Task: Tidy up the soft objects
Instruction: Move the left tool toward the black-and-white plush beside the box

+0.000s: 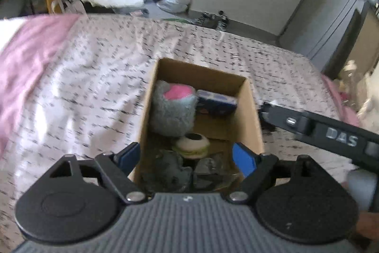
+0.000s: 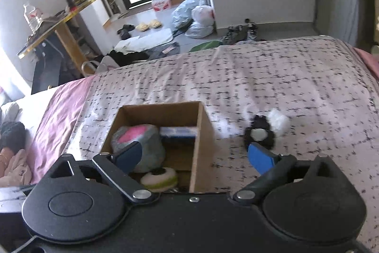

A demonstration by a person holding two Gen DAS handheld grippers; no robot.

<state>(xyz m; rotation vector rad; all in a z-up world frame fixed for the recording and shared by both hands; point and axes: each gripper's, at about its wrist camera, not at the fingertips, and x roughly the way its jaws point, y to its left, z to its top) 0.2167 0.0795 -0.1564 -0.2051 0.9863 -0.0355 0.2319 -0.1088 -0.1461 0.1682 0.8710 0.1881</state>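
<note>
I hold my left tongs [image 1: 187, 155] over the near end of the cardboard box [image 1: 251, 106], which sits on the patterned bedspread [image 1: 94, 77]. Their blue pads are spread with nothing between them; what I see in the gap lies lower down, inside the box. In there are a grey plush with a pink patch [image 1: 173, 108], a dark blue packet [image 1: 216, 102] at the far end, a round cream and green toy with a dark top [image 1: 193, 145], and some dark grey soft stuff [image 1: 175, 170] nearest me that I cannot make out well. My right tongs [image 2: 201, 155] are released too, pads wide apart and empty, straddling the right wall of the box, with one pad over the box and the other over the bed. Just beyond that outer pad, on the bedspread beside the box and apart from it, lies a black and white fluffy toy [image 2: 263, 132]; it is the only loose soft thing I can see on the bed here. So I judge that the box is mostly filled and the step in hand is turning to this last toy. The next move calls for swinging the right tongs away from the box wall, bringing the pads down on either side of the fluffy body, and closing gently on its bulk and not on its loose white fur, then lifting it clear of the rim before lowering it into the open space in the middle of the box. The left tongs should stay out of the way.
</note>
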